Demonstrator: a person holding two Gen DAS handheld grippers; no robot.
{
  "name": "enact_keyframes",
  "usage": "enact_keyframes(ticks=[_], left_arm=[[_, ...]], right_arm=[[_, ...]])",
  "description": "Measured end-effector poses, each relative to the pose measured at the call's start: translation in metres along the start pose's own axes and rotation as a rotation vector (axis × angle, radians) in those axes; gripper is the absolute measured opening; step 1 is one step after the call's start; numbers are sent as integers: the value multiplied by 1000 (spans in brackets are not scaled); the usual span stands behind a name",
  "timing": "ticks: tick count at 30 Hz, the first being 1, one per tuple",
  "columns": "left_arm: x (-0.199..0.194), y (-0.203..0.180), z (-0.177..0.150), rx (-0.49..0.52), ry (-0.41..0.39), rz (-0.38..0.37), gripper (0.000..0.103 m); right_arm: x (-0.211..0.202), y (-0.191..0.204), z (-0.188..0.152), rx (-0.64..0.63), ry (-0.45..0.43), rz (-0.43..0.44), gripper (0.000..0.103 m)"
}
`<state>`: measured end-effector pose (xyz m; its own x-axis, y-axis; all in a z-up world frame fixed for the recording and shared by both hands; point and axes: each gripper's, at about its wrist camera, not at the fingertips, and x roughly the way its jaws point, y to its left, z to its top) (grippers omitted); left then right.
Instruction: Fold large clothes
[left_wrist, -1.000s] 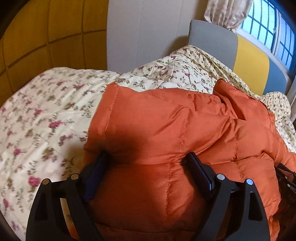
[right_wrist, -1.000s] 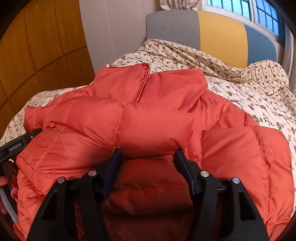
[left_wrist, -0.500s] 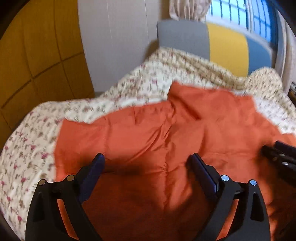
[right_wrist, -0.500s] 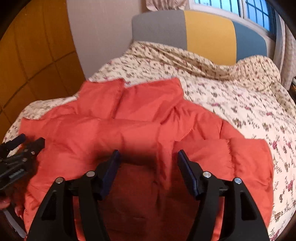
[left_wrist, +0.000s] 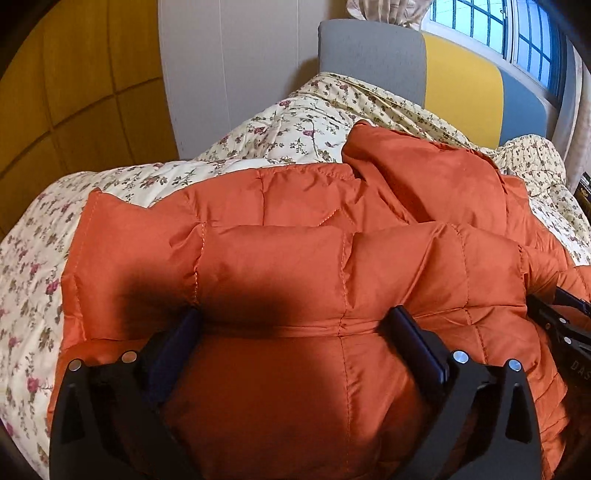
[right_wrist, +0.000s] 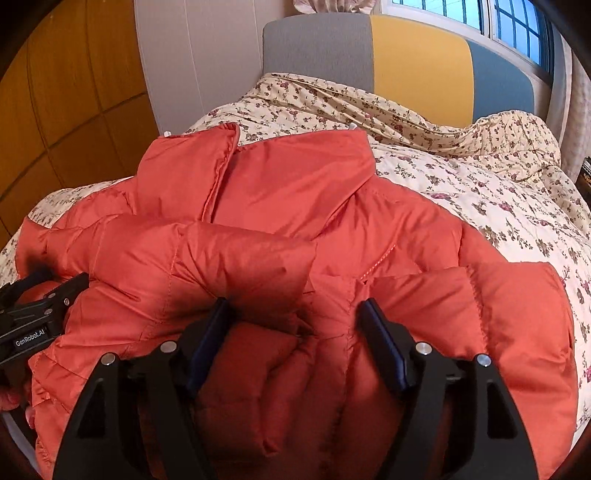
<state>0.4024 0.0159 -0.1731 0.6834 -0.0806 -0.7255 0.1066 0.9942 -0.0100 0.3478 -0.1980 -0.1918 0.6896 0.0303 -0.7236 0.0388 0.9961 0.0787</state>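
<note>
An orange quilted puffer jacket (left_wrist: 295, 266) lies on a bed, its collar toward the headboard. It also shows in the right wrist view (right_wrist: 295, 206), with a sleeve folded across the body. My left gripper (left_wrist: 295, 328) is open, its jaws wide apart and pressed against the puffy fabric near the hem. My right gripper (right_wrist: 295, 317) is open too, jaws spread on bunched fabric. Each gripper shows at the edge of the other's view: the right one (left_wrist: 557, 325) and the left one (right_wrist: 40, 314).
The bed has a cream floral duvet (right_wrist: 480, 177) all around the jacket. A grey, yellow and blue headboard (right_wrist: 417, 62) stands behind, under a window (left_wrist: 517, 33). Wooden wall panels (left_wrist: 74, 92) are on the left.
Both grippers lifted back off the jacket half a second ago, then came down close on it again. Both stayed open. The jacket's folds have shifted a little.
</note>
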Motion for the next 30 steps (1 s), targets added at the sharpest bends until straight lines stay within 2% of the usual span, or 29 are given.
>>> enact_keyframes(ticks=[4,7,10,13,17,24,30], left_arm=[[-2,0,0,-3,-4,-2,100],[-11,0,-2,4,-5,18,100],[-35,4,-9,16,-23,45,100],[-59,13,-20,-15,-20,29,100],[-95,29,-45,-50,-23,-7,100],[-126,53,-102,-13,45,38,100],[-165,73,-142,1,15,43,100]], right_arm=[[-1,-1,0,3,-5,5,73],[-11,-7,0,22,-13,40,74],[-43,-16,-5,43,-60,57,75],[-76,-28,-17,75,-75,81,75],[-115,-49,-41,110,-60,78,78],[-173,-88,-95,180,-3,14,78],[-212,-100,-144,218,45,4,78]])
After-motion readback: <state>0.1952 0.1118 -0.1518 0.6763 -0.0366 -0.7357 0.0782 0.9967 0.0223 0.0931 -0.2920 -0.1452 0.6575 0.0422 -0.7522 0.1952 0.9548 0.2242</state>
